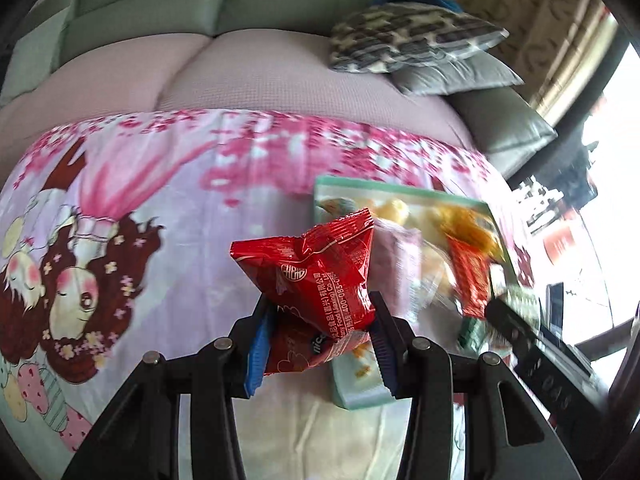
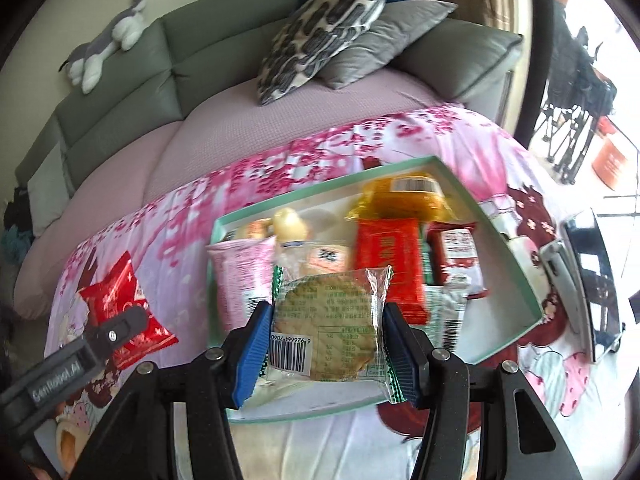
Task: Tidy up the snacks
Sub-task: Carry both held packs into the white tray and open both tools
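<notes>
My left gripper [image 1: 320,344] is shut on a red snack packet [image 1: 316,276] and holds it above the pink cartoon cloth, left of the mint-green box [image 1: 360,394]. The same packet [image 2: 128,304] and left gripper [image 2: 120,330] show in the right wrist view. My right gripper [image 2: 326,348] is shut on a clear-wrapped round cracker [image 2: 328,328] over the near edge of the box [image 2: 516,264]. The box holds several snacks: a pink packet [image 2: 240,276], red packets [image 2: 390,264], an orange pack [image 2: 404,196].
The pink cartoon cloth [image 2: 192,216] covers a low surface before a grey-green sofa [image 2: 168,60] with patterned and grey cushions [image 2: 324,28]. A plush toy [image 2: 104,44] lies on the sofa back. A dark device [image 2: 588,280] sits at the cloth's right edge.
</notes>
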`<action>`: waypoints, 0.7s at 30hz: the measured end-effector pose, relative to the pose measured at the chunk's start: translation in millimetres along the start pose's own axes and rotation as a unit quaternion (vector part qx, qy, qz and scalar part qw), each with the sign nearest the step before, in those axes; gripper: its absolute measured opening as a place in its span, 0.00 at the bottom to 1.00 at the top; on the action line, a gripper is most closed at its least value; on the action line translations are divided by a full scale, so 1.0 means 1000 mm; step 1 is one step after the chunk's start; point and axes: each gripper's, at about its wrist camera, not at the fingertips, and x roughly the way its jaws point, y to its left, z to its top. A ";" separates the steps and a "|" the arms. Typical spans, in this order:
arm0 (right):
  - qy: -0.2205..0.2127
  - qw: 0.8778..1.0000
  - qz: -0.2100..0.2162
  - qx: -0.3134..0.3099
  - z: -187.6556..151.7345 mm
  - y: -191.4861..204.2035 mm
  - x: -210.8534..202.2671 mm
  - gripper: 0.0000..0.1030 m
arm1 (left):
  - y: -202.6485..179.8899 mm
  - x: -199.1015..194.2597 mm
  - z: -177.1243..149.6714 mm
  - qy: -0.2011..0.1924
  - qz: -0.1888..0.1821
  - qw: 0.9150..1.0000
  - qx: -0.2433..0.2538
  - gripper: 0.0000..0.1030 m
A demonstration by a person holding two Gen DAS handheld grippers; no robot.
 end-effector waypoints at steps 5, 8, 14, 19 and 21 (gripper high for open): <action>-0.008 1.000 -0.014 0.020 0.003 -0.024 -0.008 0.57 | -0.029 0.005 -0.010 0.004 -0.012 0.999 0.039 0.46; -0.005 0.999 -0.017 0.026 0.003 -0.032 -0.007 0.57 | -0.044 0.010 -0.016 0.009 -0.012 0.998 0.061 0.46; 0.012 1.000 -0.007 0.028 -0.003 -0.037 0.000 0.57 | -0.057 0.024 -0.026 0.023 0.000 0.996 0.082 0.46; 0.024 0.999 -0.007 0.035 -0.007 -0.044 0.003 0.57 | -0.066 0.029 -0.030 0.027 0.009 0.995 0.098 0.46; 0.027 0.999 -0.008 0.040 -0.007 -0.047 0.006 0.57 | -0.069 0.031 -0.032 0.028 0.012 0.994 0.105 0.46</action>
